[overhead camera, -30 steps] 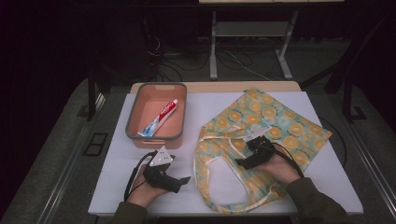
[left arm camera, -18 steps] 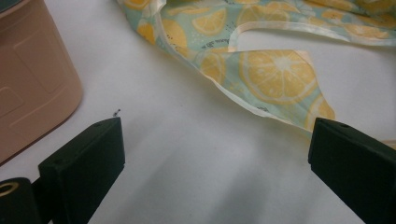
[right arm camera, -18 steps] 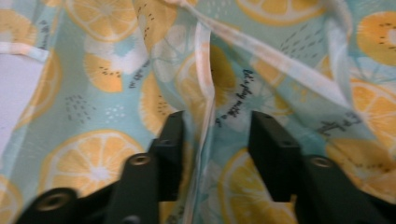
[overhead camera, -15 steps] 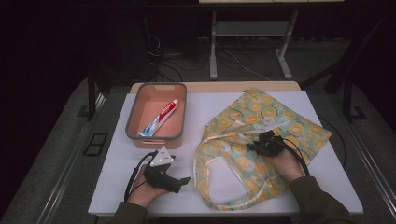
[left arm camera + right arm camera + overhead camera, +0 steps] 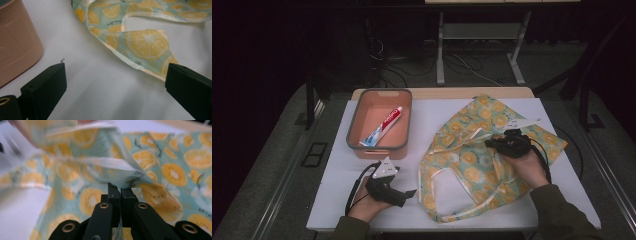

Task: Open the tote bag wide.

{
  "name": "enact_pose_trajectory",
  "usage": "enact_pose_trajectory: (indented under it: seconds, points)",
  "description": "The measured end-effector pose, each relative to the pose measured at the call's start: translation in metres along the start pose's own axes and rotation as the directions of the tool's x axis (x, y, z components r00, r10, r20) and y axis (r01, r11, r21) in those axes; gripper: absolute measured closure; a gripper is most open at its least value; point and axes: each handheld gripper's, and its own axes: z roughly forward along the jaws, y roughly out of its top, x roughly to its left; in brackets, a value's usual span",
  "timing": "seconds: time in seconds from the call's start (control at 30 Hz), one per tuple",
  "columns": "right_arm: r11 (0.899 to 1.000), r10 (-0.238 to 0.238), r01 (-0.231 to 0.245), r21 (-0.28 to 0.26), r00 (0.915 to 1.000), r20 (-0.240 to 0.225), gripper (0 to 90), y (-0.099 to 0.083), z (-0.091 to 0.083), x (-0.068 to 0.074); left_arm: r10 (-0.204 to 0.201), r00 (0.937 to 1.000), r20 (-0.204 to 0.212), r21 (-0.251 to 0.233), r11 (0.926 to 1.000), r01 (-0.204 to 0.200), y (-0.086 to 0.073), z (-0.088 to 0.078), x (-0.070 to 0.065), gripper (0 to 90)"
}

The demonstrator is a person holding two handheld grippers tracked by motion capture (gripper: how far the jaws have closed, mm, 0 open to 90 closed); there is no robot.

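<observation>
The bag point(image 5: 482, 170) (lemon-printed cloth with pale handles) is spread over the right half of the white surface point(image 5: 432, 120), one handle loop reaching towards the front edge. A fold of its fabric is pinched by the right hand-held gripper point(image 5: 492, 143), whose jaws have just been closing and are now pressed together on the cloth, as seen in the right gripper view point(image 5: 117, 188). The left hand-held gripper point(image 5: 409, 194) is held just beside the bag's left edge with its jaws spread wide and nothing between them. A tray point(image 5: 354, 135) with a toothpaste tube point(image 5: 382, 126) is seen behind it.
</observation>
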Motion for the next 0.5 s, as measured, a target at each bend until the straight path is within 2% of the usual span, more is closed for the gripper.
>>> enact_pose_trajectory:
  seconds: [0.13,0.27,0.5]
  points:
    - [0.998,0.017,-0.017,-0.052,0.9997,-0.015,88.8,0.008,-0.008,-0.004,0.002,1.0000,0.004,-0.003,1.0000,-0.002,0.000,-0.001,-0.001,2.4]
    - [0.999,0.021,-0.022,-0.041,0.9996,-0.019,88.7,0.006,-0.007,-0.006,0.010,0.9996,0.026,-0.036,0.9993,-0.009,0.006,-0.010,-0.002,2.4]
    - [0.999,0.024,-0.025,-0.029,0.9993,-0.028,88.7,0.002,-0.005,-0.009,0.020,0.9955,0.093,-0.089,0.9959,-0.012,0.031,-0.033,0.001,2.9]
